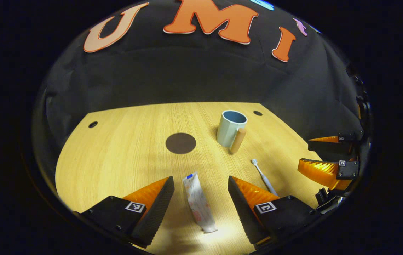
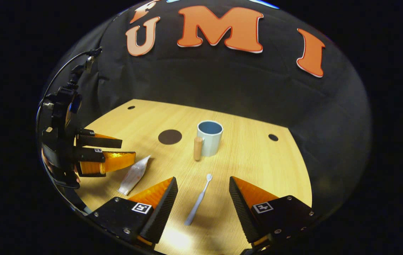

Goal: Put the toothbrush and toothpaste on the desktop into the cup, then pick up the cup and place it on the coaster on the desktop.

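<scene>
We hold both tongs apart over the tabletop [image 2: 258,159]: left tongs [image 1: 200,198] straddle the toothpaste [image 1: 198,202], right tongs [image 2: 203,198] the toothbrush [image 2: 198,202], both lying before the cup [image 2: 209,137]. We should lower squarely, then close gently.

Toothpaste [image 1: 199,203] and toothbrush [image 1: 264,176] lie flat — blue cup [image 1: 230,128] upright beside dark coaster [image 1: 180,143].
</scene>
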